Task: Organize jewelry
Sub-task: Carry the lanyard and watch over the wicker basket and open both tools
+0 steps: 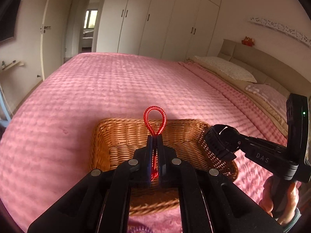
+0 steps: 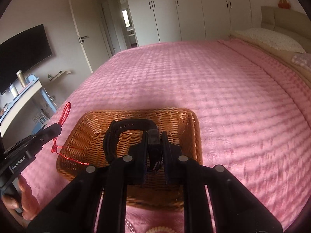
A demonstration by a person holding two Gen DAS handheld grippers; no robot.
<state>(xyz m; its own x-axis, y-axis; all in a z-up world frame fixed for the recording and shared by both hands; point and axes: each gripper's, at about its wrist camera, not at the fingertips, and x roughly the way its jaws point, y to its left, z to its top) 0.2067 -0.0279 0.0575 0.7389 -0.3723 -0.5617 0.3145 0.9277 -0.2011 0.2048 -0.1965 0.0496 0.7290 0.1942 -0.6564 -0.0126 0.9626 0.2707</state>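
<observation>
My left gripper (image 1: 155,136) is shut on a red cord bracelet (image 1: 155,119), whose loop stands up above the fingertips while its tail hangs below. It hovers over a wicker basket (image 1: 124,134) on the pink bed. My right gripper (image 2: 154,133) is shut on a black wristwatch (image 2: 124,126) and holds it over the same basket (image 2: 186,122). In the left wrist view the watch (image 1: 220,142) is at the basket's right rim. In the right wrist view the left gripper (image 2: 56,129) with the red bracelet (image 2: 65,112) is at the basket's left rim.
The pink bedspread (image 1: 116,85) stretches far beyond the basket. A purple coiled item (image 1: 139,229) lies on the bed below the left gripper and a cream coiled item (image 2: 158,229) below the right. Pillows (image 1: 225,68) lie at the right; wardrobes (image 1: 165,19) stand behind.
</observation>
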